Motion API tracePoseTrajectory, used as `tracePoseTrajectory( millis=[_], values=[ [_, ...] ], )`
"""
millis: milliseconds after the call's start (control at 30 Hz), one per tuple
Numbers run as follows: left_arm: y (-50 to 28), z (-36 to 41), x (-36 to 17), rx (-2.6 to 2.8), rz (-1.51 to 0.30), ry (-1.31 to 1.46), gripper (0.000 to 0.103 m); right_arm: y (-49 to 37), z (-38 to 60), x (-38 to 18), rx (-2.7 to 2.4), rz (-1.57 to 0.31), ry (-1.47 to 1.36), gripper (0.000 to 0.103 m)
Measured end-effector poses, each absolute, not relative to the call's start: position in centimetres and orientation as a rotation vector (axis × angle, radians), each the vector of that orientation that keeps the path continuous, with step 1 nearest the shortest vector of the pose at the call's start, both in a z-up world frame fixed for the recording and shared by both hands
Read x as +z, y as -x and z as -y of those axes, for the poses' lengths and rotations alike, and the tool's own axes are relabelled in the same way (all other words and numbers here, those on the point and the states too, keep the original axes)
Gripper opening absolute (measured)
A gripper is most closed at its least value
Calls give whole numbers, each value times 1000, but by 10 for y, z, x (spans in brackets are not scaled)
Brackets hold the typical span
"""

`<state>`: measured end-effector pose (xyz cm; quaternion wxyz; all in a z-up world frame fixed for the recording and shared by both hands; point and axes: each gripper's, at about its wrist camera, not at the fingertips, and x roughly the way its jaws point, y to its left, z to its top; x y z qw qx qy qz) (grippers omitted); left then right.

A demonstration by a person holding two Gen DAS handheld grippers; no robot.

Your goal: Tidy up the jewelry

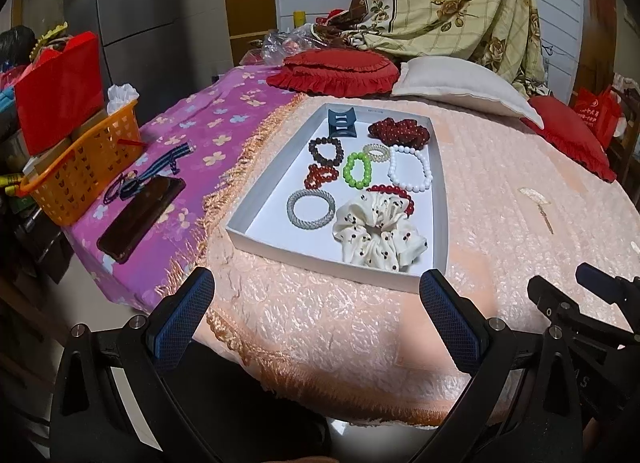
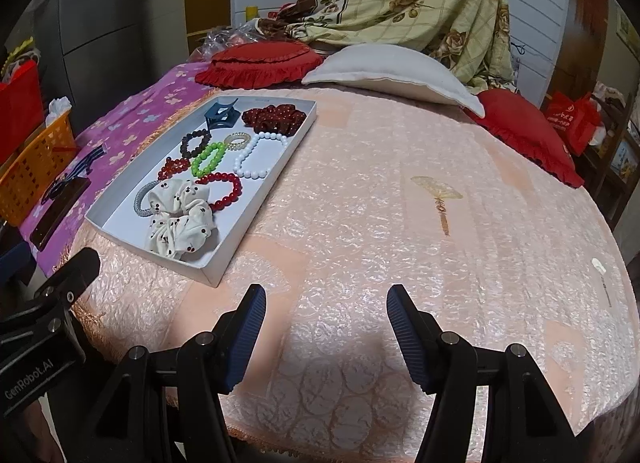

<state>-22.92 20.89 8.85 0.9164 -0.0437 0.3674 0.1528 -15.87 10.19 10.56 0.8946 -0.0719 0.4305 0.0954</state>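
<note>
A shallow white tray (image 1: 256, 199) (image 2: 264, 207) lies on a peach bedspread. It holds several bead bracelets, among them a green one (image 1: 357, 170) (image 2: 208, 159) and a white one (image 1: 411, 168) (image 2: 256, 155), a white spotted scrunchie (image 1: 380, 233) (image 2: 180, 219), a dark red scrunchie (image 1: 398, 133) and a blue hair claw (image 1: 341, 122). A gold fan hairpin (image 2: 438, 193) (image 1: 538, 203) lies on the bedspread right of the tray. My left gripper (image 1: 316, 299) is open and empty, just before the tray's near edge. My right gripper (image 2: 326, 311) is open and empty over bare bedspread.
A small white hairpin (image 2: 600, 269) lies at the far right. A purple floral cloth (image 1: 192, 135) left of the tray bears a dark phone (image 1: 142, 215), a striped band and an orange basket (image 1: 84, 171). Red (image 1: 336, 71) and white pillows (image 2: 392, 71) lie behind the tray.
</note>
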Motion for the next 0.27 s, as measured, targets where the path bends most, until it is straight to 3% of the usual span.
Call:
tracePoseTrajectory(
  millis=[267],
  values=[
    [221,-197,93,316,-767,60,102,153,-91,103,200,-907,113,61]
  ],
)
